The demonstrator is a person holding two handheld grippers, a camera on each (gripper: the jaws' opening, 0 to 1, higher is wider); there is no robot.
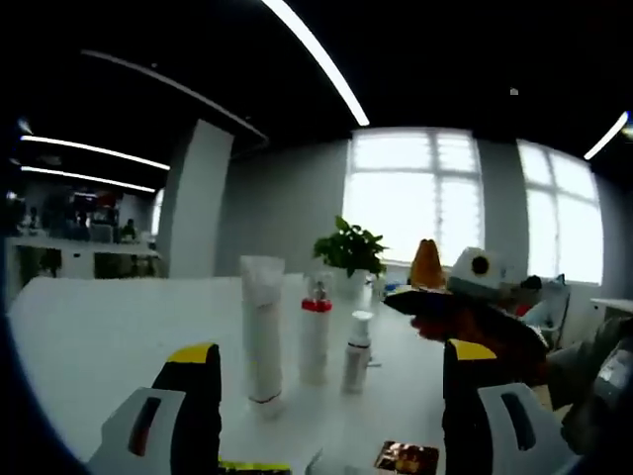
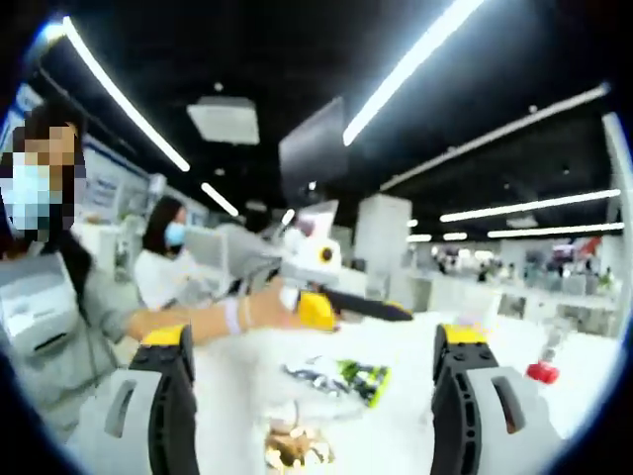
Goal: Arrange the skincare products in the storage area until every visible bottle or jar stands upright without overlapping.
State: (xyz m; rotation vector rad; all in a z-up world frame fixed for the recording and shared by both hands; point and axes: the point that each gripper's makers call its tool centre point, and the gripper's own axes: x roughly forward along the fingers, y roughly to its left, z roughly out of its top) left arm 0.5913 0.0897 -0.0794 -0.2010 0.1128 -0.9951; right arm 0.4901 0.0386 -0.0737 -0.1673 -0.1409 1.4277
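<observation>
1. On the white worktop (image 1: 109,327) in the left gripper view, three skincare products stand upright in a row, close together but apart: a tall white tube (image 1: 263,332), a pump bottle with a red collar (image 1: 316,339), and a small white spray bottle (image 1: 357,351).
2. Left gripper (image 1: 331,396): its jaws are spread with nothing between them; the three products stand beyond the gap.
3. Behind the row stands a potted plant (image 1: 349,247) before bright windows (image 1: 415,193).
4. From the right of that view comes the right gripper (image 1: 465,297), dark with an orange tip; whether it holds anything cannot be told there.
5. At the bottom edge lies a shiny gold-brown thing (image 1: 406,457), cut off and too blurred to name.
6. Right gripper view: this gripper's (image 2: 312,406) jaws are spread and bare.
7. Between them lie a green and white sachet (image 2: 341,376) and a gold shiny thing (image 2: 292,447), both blurred.
8. A red-capped bottle (image 2: 542,368) is cut off at the right.
9. A person's hand (image 2: 259,312) holds the left gripper over the worktop; a second person (image 2: 163,247) sits behind.
</observation>
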